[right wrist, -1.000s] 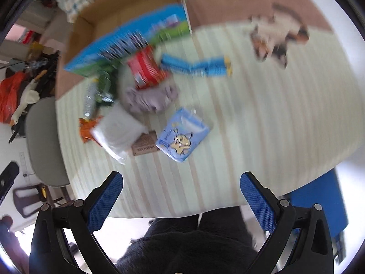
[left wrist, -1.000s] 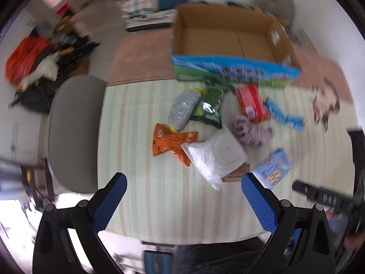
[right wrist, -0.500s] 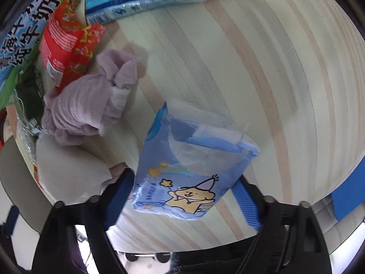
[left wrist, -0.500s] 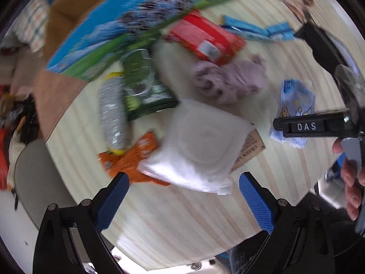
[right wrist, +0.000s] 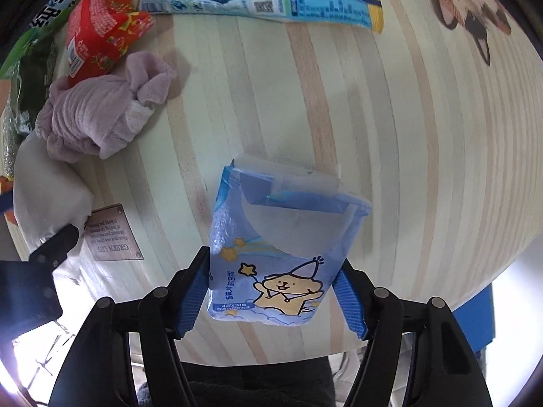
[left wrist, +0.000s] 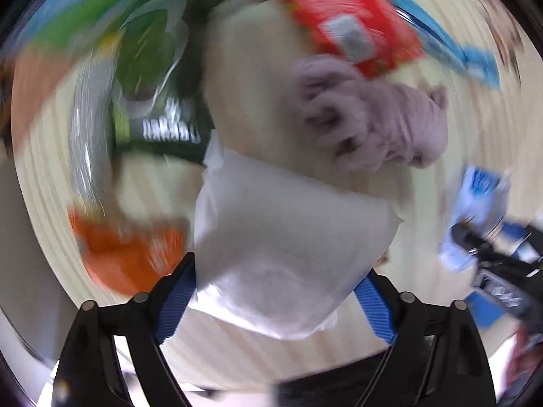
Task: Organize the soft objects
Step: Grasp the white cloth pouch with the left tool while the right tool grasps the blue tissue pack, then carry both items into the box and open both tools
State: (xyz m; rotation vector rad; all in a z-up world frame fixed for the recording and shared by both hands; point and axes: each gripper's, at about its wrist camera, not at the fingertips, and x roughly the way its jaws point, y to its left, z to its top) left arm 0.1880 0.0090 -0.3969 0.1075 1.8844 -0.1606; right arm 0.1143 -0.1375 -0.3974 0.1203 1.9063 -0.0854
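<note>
**Q:** How's that blue tissue pack (right wrist: 275, 254) going to handle? And where is it?

**A:** It sits right between my right gripper (right wrist: 271, 291) fingers, with both blue pads (right wrist: 191, 300) pressed against its lower sides, so I'm pinching it. I reckon it's light and squishy with slick film, so it could slide. I'd grip across the fat middle, not the loose flap at the far end.

**Q:** And your left?

**A:** The left gripper (left wrist: 276, 296) straddles a white puffy bag (left wrist: 288, 237), with the pads against its near corners. The view's too blurry to tell if it's actually clamped. It looks pillowy and crinkly, so take the bulk rather than an edge.

**Q:** What's around?

**A:** Ahead-left of my right gripper there's a lilac fleece cloth (right wrist: 98, 115), with a red packet (right wrist: 98, 34) beyond it. A long blue wrapper (right wrist: 258, 0) lies straight ahead on the striped tabletop (right wrist: 407, 135).
</note>
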